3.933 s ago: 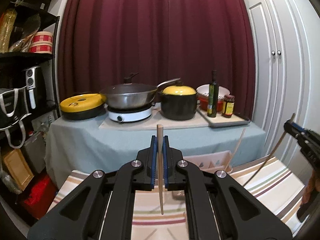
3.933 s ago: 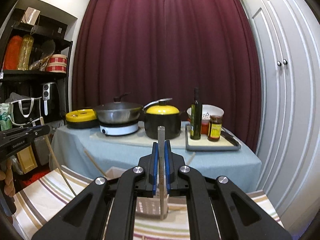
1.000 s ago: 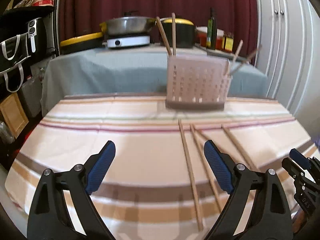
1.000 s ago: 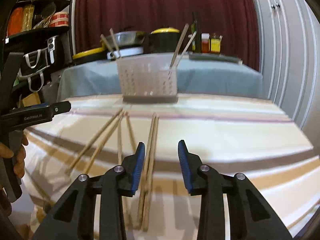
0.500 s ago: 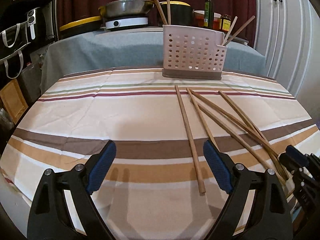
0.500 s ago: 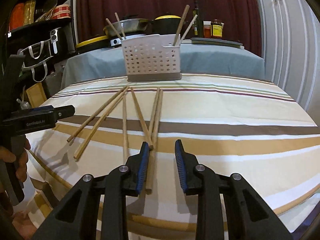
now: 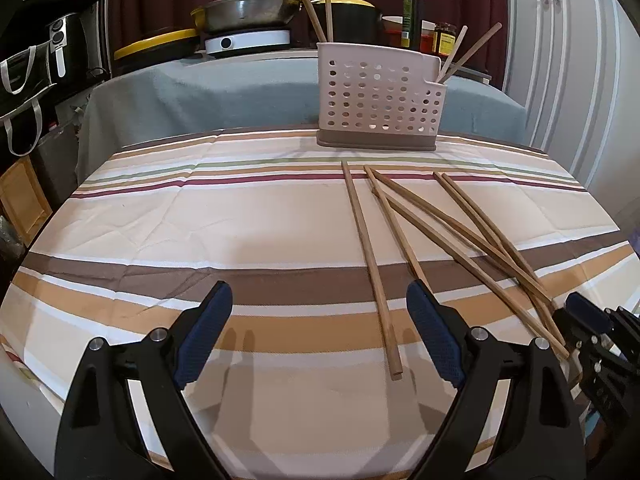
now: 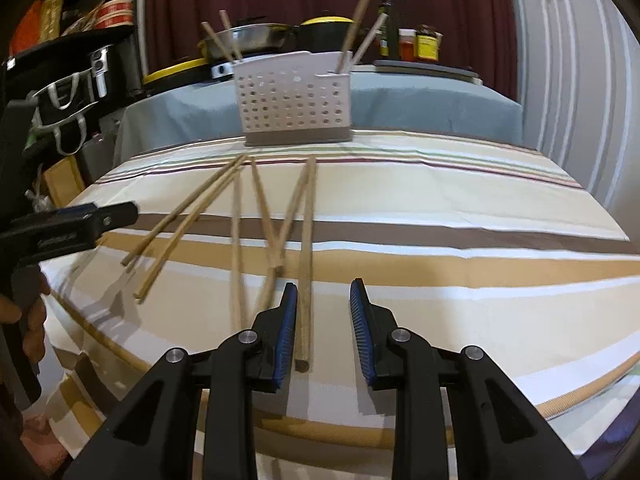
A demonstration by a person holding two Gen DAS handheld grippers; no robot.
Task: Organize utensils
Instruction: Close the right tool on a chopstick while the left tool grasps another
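Both tongs [image 7: 318, 336] [image 8: 323, 328] lower, nearer chopsticks [image 7: 370, 256].

Left tongs [image 7: 316, 336] gape wide; right tongs [image 8: 323, 326] parted.

Fairly even indoor light from overhead, soft shadows under the left gripper [image 7: 316, 334] fingers, heavy fisheye bending plus dark corners, left view sharp, right view smeared with motion blur on chopsticks [image 8: 236, 240]
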